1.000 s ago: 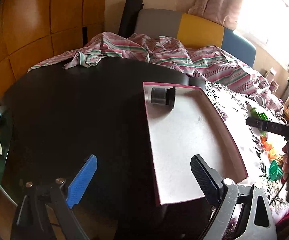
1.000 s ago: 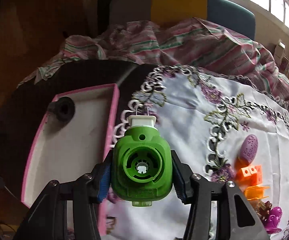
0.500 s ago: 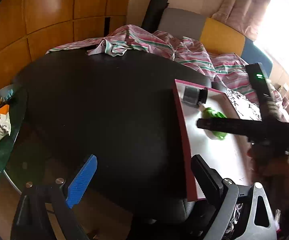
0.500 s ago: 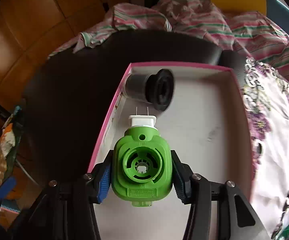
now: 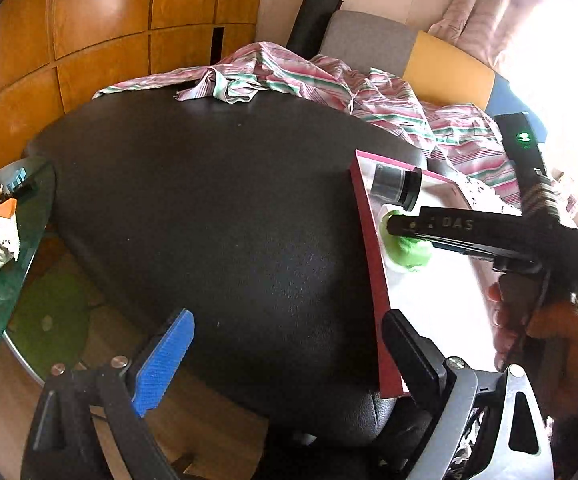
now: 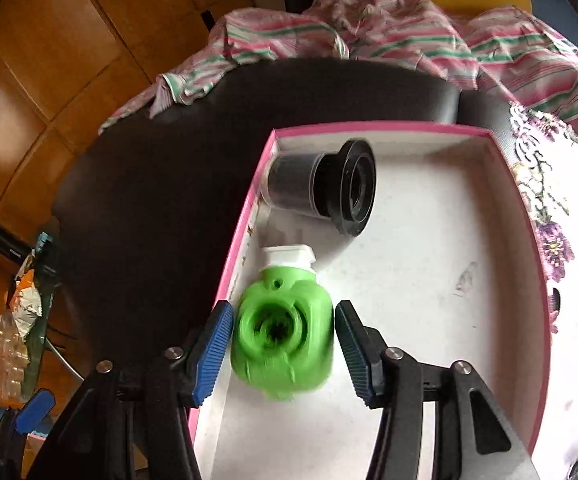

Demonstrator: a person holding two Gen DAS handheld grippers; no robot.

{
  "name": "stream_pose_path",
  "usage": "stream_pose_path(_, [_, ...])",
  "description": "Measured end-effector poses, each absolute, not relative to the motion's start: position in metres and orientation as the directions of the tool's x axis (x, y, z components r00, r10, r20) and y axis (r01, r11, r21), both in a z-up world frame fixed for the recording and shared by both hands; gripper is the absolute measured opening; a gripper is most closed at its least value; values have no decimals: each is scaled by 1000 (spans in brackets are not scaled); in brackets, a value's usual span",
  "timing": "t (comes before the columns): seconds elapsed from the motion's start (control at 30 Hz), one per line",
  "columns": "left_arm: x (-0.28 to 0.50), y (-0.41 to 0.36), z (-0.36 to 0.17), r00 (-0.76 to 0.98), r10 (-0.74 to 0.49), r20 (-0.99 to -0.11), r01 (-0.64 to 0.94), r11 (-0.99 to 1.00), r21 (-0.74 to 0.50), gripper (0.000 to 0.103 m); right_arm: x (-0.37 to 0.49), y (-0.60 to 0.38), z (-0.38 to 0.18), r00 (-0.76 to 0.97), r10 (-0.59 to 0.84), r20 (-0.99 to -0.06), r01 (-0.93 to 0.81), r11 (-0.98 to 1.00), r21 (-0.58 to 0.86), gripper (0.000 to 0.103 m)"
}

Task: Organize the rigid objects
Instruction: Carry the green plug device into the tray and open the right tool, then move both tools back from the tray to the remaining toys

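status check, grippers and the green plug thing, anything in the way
Right gripper open, pads apart either side of green plug. Plug in pink box, near black cylinder. Left gripper open, empty. Nothing in the way.

Warm orange-brown wooden wall panels [image 5: 101,28] behind a big dark round table [image 5: 209,208]. Rumpled pink-and-green striped cloth [image 5: 329,84] along the far edge. Grey, yellow and blue cushioned seat [image 5: 445,68], pale curtain [image 5: 485,16], blown-out bright window [image 5: 565,44].

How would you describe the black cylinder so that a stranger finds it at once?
Look in the pink-edged box on the dark table. In its far left corner lies the black cylinder, on its side; unlike the green plug nearby, it is dark with a wide flange.
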State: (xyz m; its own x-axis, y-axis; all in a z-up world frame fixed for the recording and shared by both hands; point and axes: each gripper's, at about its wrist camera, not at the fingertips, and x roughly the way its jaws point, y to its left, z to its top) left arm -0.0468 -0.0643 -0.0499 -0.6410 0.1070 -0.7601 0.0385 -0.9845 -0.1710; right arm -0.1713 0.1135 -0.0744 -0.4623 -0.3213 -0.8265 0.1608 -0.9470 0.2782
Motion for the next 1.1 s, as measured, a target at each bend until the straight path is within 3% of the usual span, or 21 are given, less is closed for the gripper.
stream_pose_path(0.37, [-35, -55, -39, -660, 92, -745, 14, -991, -135, 95, -146, 127, -52, -520, -323, -791, 152, -946, 287, 54])
stream_pose_path(1.1, [-25, -31, -31, -674, 99, -732, -57, -995, -81, 95, -80, 161, -22, -633, -206, -746, 114, -978, 174, 54])
